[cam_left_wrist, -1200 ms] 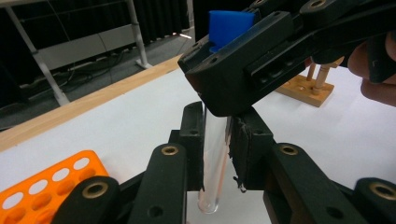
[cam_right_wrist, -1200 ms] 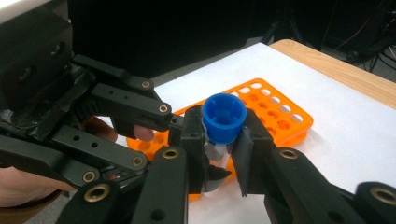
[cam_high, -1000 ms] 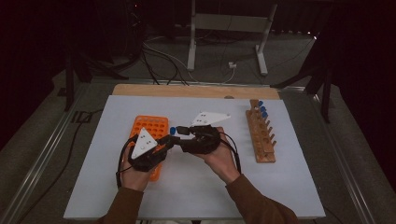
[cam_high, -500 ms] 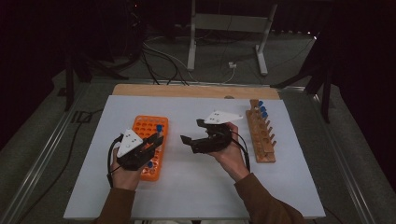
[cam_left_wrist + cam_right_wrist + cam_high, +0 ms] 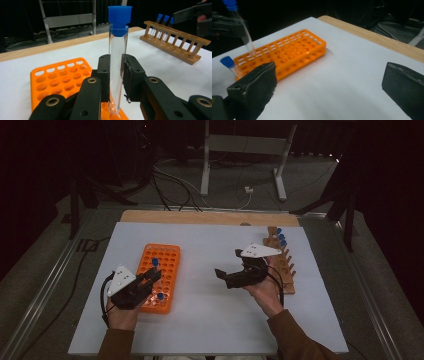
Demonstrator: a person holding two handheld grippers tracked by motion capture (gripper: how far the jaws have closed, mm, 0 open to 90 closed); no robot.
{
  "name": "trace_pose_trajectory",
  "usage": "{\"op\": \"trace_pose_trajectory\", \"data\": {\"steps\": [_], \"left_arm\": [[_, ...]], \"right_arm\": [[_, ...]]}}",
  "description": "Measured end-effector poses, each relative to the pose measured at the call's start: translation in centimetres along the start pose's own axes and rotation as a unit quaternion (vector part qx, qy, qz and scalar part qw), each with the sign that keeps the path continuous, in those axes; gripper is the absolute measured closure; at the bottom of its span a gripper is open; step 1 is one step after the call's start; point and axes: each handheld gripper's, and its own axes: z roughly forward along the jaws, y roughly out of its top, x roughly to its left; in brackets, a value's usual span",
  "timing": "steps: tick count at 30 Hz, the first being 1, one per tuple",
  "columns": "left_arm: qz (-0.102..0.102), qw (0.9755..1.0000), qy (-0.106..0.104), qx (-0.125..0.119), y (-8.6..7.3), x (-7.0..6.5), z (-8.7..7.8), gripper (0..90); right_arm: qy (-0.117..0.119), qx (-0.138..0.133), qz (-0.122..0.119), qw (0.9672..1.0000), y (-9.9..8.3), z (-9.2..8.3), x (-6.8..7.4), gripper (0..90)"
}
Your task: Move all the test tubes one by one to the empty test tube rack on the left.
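The test tube [image 5: 117,62] is a clear cylinder with a blue cap and stands upright over the orange rack [image 5: 60,80]. Its rounded bottom sits just above the rack's near corner, apparently not yet seated in a hole. The orange rack lies flat; a second capped tube [image 5: 230,65] stands at its end.

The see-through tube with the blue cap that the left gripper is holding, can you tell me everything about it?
The clear tube with the blue cap is a slim glass-like cylinder with a rounded bottom and looks empty. Its blue plastic cap is wider at the top. It stands nearly upright, clamped around its middle between the black pads of the left gripper. Its bottom hangs just over the orange plastic rack with round holes; whether it touches the rack cannot be told.
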Motion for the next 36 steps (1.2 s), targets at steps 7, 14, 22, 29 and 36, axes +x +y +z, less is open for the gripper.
{"op": "trace_pose_trajectory", "data": {"steps": [7,14,22,29,36], "left_arm": [[0.004,0.9999,0.002,0.009,-1.6,-0.1,-0.6,78.0],[0.006,0.9997,0.006,0.023,-2.9,-0.4,-1.1,78.0],[0.001,0.9992,-0.005,0.039,-4.1,-0.6,-1.5,78.0],[0.013,0.9973,-0.007,0.072,-4.9,-0.6,-1.4,78.1],[0.034,0.9944,-0.007,0.100,-5.3,-0.9,-1.3,78.5]], "right_arm": [[-0.014,-0.004,0.009,0.9999,-1.0,-1.3,-1.1,0.1],[-0.023,-0.002,0.014,0.9996,-1.8,-2.0,-1.7,0.1],[-0.024,-0.008,0.022,0.9995,-2.4,-2.7,-2.0,0.1],[-0.026,-0.014,0.027,0.9992,-2.7,-3.4,-2.4,0.1],[-0.027,-0.014,0.029,0.9991,-3.2,-3.8,-2.7,0.1]]}}
